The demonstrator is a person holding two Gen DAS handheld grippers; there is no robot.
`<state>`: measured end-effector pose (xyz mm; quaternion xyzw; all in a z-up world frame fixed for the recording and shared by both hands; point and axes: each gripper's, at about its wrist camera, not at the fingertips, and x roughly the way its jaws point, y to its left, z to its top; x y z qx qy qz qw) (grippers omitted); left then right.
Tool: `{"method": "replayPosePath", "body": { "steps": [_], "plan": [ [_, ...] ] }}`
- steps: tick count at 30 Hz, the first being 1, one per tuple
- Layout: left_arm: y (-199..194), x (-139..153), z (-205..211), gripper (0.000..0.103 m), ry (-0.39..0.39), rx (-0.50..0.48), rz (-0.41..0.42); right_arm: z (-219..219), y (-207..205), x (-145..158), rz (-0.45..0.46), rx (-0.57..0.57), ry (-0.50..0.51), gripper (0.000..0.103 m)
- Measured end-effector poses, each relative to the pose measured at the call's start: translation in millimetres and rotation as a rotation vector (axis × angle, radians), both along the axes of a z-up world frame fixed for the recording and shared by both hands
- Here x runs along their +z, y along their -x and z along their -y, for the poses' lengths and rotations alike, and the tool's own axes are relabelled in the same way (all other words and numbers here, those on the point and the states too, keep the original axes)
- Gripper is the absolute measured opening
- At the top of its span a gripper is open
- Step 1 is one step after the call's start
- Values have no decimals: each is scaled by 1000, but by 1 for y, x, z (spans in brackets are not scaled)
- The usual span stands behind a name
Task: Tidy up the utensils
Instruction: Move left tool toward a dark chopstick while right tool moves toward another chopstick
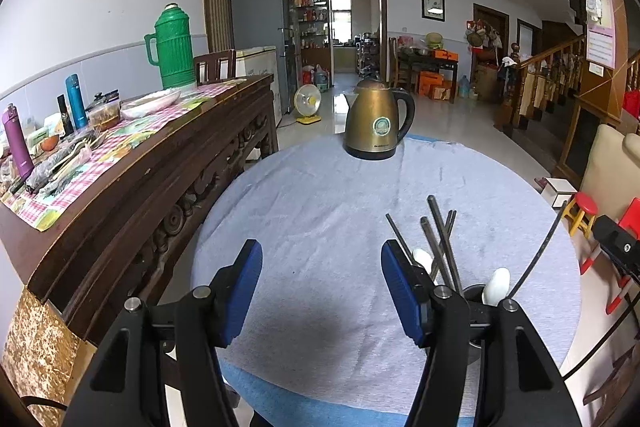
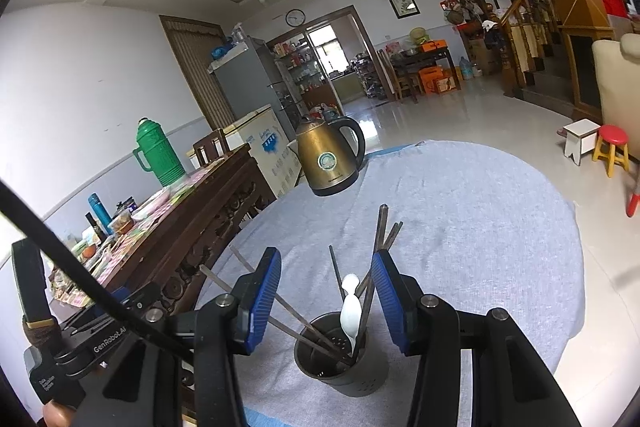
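Round table: dark holder contains chopsticks, apparently two spoons.

Both views are evenly daylit, brightest at the far doorway window, which is blown out. Glare is seen on the glossy floor. A soft shadow is cast on the worktop cloth. Strong fisheye bending and dark vignetted corners are noted; focus is sharp throughout.
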<state>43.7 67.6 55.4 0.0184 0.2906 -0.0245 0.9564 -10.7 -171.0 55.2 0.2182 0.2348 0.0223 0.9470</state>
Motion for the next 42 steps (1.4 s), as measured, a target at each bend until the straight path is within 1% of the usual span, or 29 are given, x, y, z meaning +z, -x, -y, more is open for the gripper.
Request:
{"method": "replayPosePath", "body": {
  "steps": [8, 17, 22, 31, 37, 42],
  "plan": [
    [-12, -12, -6, 63, -3, 18, -32, 11, -6, -8, -18, -35, -14, 51],
    [-42, -36, -24, 63, 30, 52, -120, 37, -15, -23, -64, -97, -39, 51],
    [-60, -54, -28, 63, 50, 61, -186, 55, -21, -41, -107, -134, -71, 51],
    [-97, -91, -19, 63, 33, 55, -286, 91, -37, -80, -183, -185, -127, 51],
    [-137, -113, -8, 63, 20, 27, -348, 126, -49, -116, -251, -216, -206, 51],
    [-172, -124, 11, 63, 17, -26, -383, 145, -58, -139, -298, -229, -254, 51]
  ]
}}
